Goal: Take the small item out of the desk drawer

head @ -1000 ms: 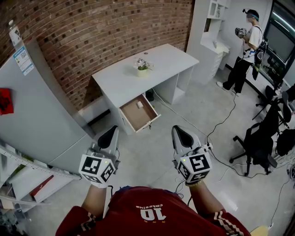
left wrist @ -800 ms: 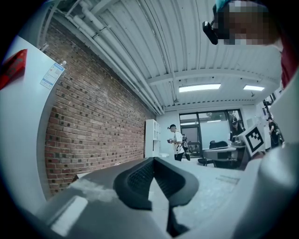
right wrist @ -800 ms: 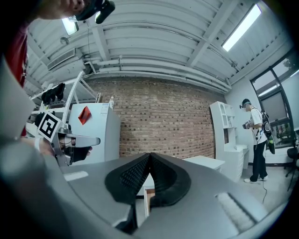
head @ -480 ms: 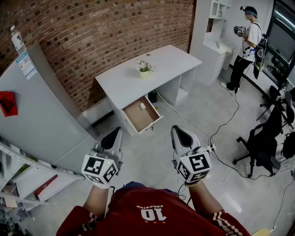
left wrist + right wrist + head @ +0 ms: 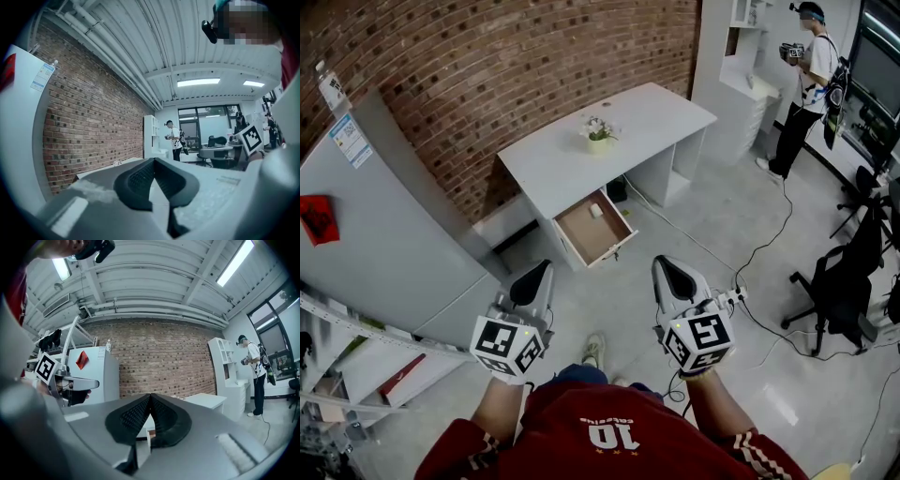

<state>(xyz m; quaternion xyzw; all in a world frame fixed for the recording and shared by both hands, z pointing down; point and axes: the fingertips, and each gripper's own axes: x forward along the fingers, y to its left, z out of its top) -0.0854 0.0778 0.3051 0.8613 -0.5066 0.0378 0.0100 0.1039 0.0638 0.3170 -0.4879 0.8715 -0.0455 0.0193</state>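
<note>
Left claw (image 5: 534, 279), right claw (image 5: 671, 275): forward, closed.

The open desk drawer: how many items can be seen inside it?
1. A small white item lies near the back of the drawer, close to the desk. Anything farther under the desk would be hidden.

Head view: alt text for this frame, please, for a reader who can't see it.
A white desk by a brick wall has its brown-lined drawer pulled open, a small white item lying inside. In the foreground a person in a red shirt holds the left gripper and right gripper, both shut and empty, well short of the desk.
</note>
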